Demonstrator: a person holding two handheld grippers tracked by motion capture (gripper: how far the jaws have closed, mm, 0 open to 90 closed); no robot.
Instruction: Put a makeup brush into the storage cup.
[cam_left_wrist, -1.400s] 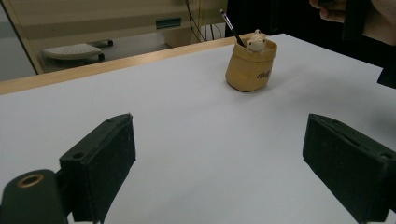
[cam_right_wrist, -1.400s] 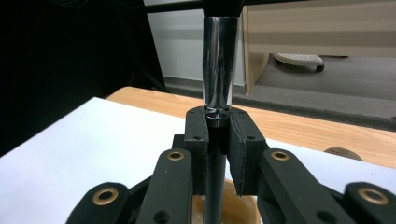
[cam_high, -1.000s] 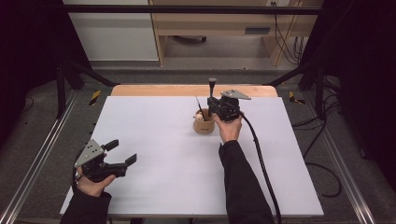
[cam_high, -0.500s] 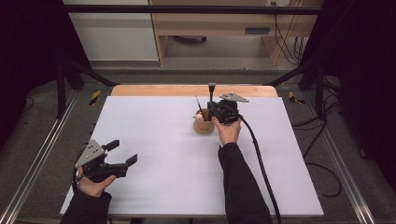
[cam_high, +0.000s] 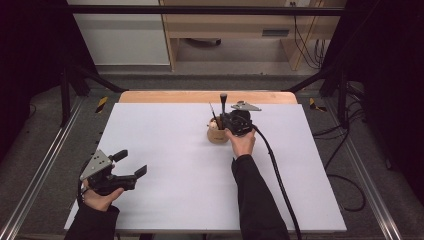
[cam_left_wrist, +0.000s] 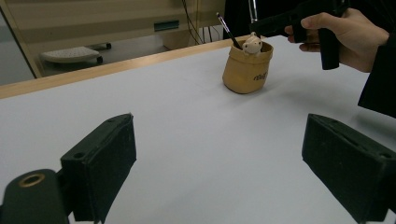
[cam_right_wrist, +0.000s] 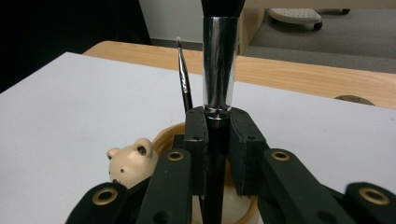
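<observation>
White table seen from above. A tan pot stands in its far half and serves as landmark. The right gripper sits just right of the pot, touching its rim, its jaws closed on an upright brush rising above the pot. A thin second brush leans inside the pot. The left gripper, jaws apart, hovers well apart from the pot, toward the near left corner.

High view looks down the table. Left gripper view sits low, facing the far pot; right gripper view hangs just above the pot.
</observation>
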